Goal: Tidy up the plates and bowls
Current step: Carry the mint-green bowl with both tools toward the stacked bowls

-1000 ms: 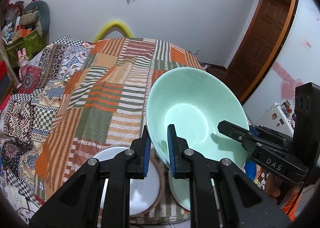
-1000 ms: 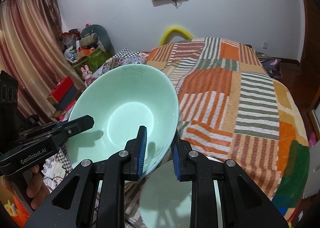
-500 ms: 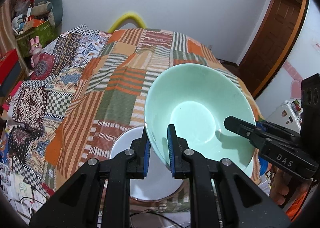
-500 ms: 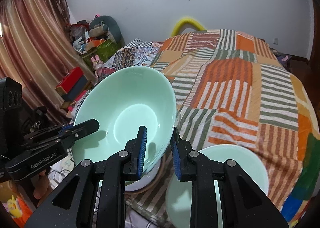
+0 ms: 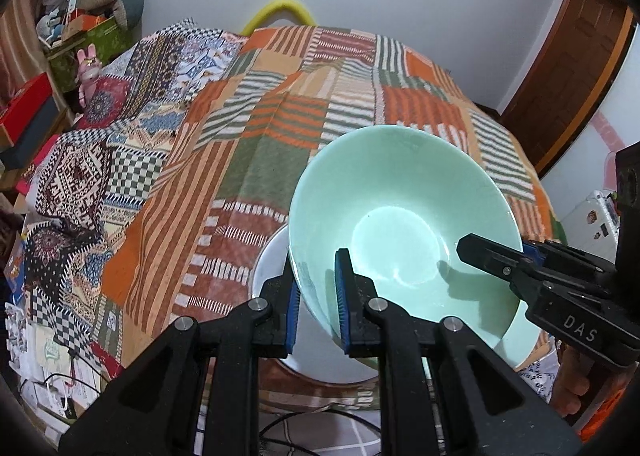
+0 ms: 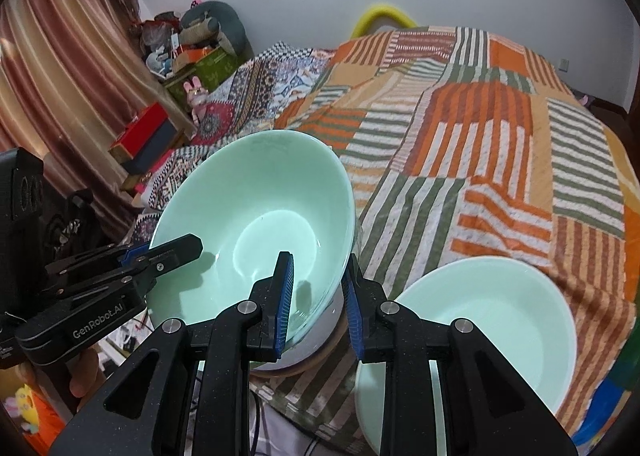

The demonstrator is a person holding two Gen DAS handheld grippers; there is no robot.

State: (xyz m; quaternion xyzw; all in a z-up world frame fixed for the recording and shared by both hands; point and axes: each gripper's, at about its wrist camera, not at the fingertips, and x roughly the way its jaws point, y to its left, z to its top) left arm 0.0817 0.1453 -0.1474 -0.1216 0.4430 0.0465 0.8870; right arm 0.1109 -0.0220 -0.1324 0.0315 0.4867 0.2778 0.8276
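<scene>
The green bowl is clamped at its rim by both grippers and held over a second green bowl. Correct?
Not quite. The green bowl is clamped by both the left gripper and the right gripper, but it hangs over a white plate; the right wrist view shows the second green bowl beside it.

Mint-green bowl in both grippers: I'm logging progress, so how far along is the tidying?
Done: nothing looks stacked yet; a second mint-green bowl sits alone on the patchwork blanket. In hand: the left gripper and right gripper clamp opposite rims of the tilted mint-green ceramic bowl above the brown-rimmed white plate. Left: setting it down, probably there, then the second bowl.
</scene>
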